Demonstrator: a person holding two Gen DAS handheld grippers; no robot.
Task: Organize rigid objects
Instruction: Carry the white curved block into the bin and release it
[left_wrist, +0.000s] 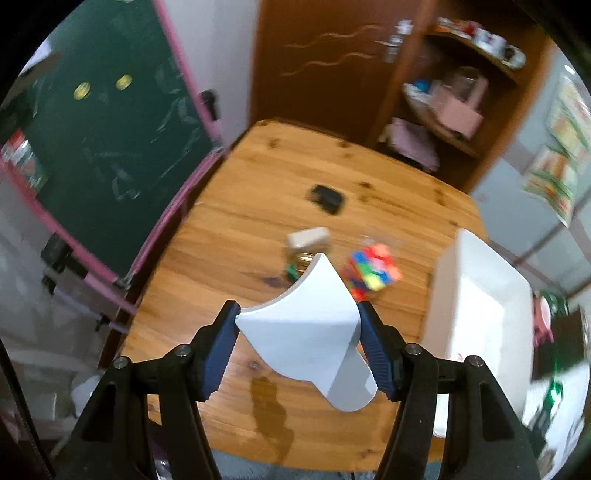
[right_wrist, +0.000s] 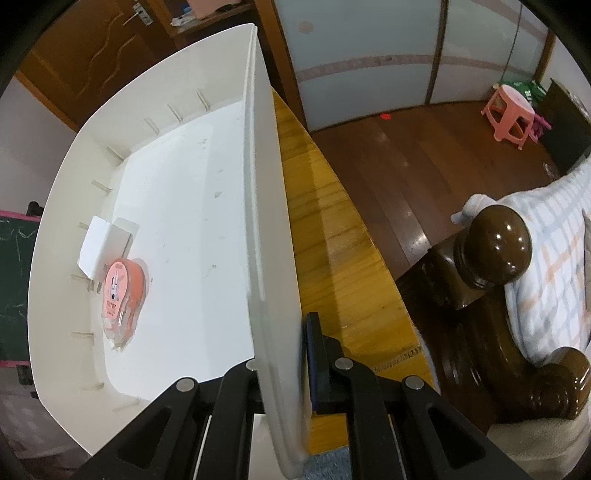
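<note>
Left tongs clamp a white box mid-frame above the table, probably bin-bound. Right tongs pinch the white bin wall, likely steadying it.

Left gripper is gripping a white curved plastic piece above the wooden table. Lying beyond: colourful blocks, black case, white bin sitting at right.
</note>
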